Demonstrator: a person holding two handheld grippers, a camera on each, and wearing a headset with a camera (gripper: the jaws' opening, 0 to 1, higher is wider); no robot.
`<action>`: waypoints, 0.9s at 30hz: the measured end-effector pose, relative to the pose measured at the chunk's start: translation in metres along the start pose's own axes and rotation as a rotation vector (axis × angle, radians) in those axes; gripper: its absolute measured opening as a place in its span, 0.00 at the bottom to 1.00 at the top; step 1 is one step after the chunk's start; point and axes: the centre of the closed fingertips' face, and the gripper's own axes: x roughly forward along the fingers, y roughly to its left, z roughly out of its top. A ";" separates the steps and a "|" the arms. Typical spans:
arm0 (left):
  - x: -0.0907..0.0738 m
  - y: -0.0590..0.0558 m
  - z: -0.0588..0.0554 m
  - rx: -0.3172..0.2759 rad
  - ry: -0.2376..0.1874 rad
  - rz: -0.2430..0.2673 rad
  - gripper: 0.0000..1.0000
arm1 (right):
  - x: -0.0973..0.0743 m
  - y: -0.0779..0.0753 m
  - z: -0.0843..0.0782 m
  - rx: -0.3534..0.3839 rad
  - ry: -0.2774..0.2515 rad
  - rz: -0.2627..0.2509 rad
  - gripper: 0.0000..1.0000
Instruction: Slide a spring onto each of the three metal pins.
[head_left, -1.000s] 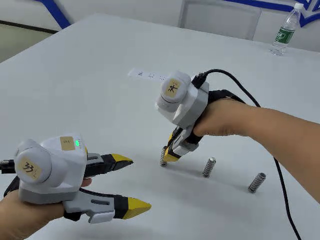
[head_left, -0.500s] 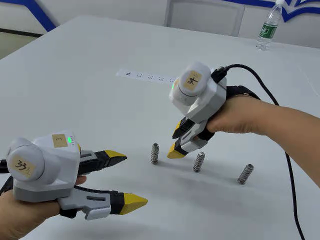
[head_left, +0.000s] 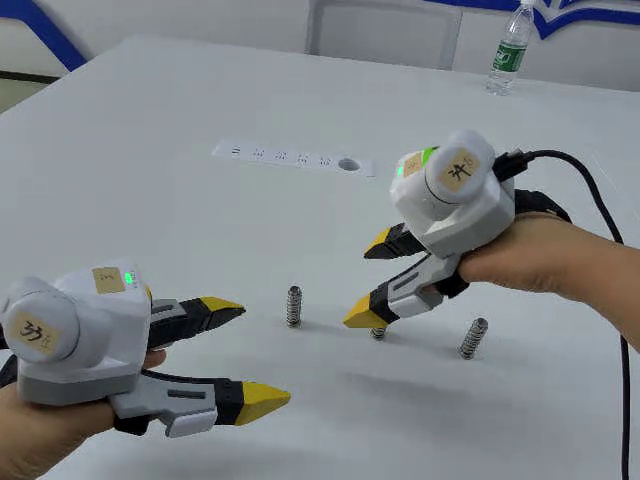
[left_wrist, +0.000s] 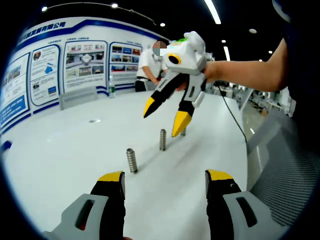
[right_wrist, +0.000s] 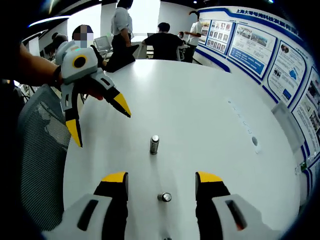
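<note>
Three upright springs (head_left: 293, 305) look light, springy and slippery, best pinched gently mid-coil; left gripper (head_left: 257, 354) and right gripper (head_left: 364, 284) both gape wide, holding nothing

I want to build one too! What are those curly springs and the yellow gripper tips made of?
Springs: likely steel, going by the silvery grey coils with small glints.
Yellow fingertips of the left gripper: probably plastic or rubber. They look smooth, matte and evenly coloured, but the pictures can't settle which.
</note>
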 end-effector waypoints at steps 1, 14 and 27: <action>0.000 0.000 0.000 0.001 0.000 0.001 0.66 | -0.003 0.000 0.000 0.004 -0.010 -0.005 0.56; -0.001 0.004 0.002 0.001 0.000 0.011 0.68 | -0.048 -0.010 -0.025 0.106 -0.123 -0.114 0.62; 0.000 0.007 0.005 0.000 -0.004 0.020 0.70 | -0.091 0.000 -0.068 0.170 -0.191 -0.203 0.63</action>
